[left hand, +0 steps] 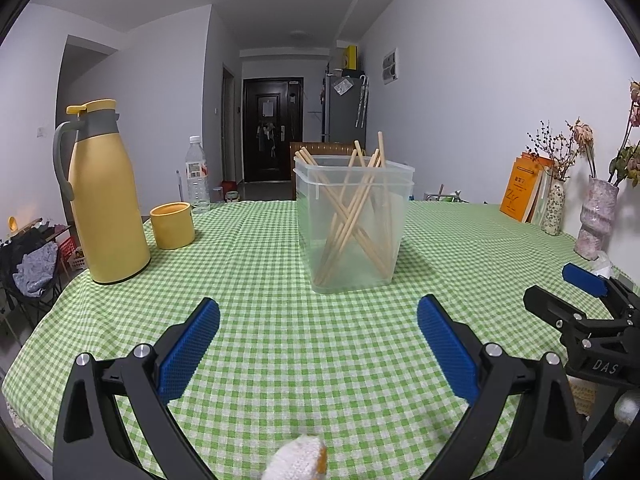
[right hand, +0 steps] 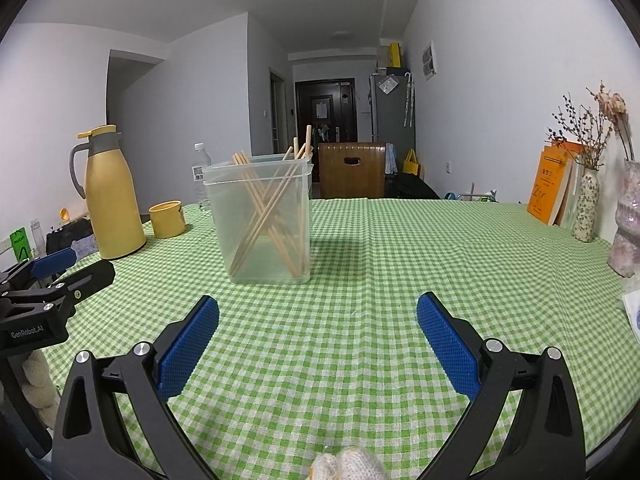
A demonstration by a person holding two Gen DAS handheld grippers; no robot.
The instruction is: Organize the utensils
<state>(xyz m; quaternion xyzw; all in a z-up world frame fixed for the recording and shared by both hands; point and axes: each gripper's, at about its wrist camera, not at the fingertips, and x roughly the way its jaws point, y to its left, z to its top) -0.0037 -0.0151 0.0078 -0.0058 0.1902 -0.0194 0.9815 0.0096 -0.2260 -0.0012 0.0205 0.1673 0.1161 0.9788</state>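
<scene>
Roughly ten pale wooden chopsticks (left hand: 352,216), too crossed for me to count exactly, stand leaning every which way in one translucent plastic tub (left hand: 352,248), ends poking above the rim. That tub sits mid-table on the green-and-white checked tablecloth (left hand: 280,320), ahead of both tools, and I'd say the tall walls are what prop the sticks upright. No loose stick shows on the cloth, so I judge the sorting largely done. My left gripper (left hand: 318,332) hovers low over bare cloth, fingers wide apart, nothing between them. My right gripper (right hand: 318,332) is the same: spread, empty, well short of the tub. Off left I count one tall yellow thermos jug (left hand: 106,200), one squat yellow cup (left hand: 172,226), one clear water bottle (left hand: 197,176). Right edge: two vases of dried flowers (left hand: 596,220), some orange books (left hand: 522,188).
</scene>
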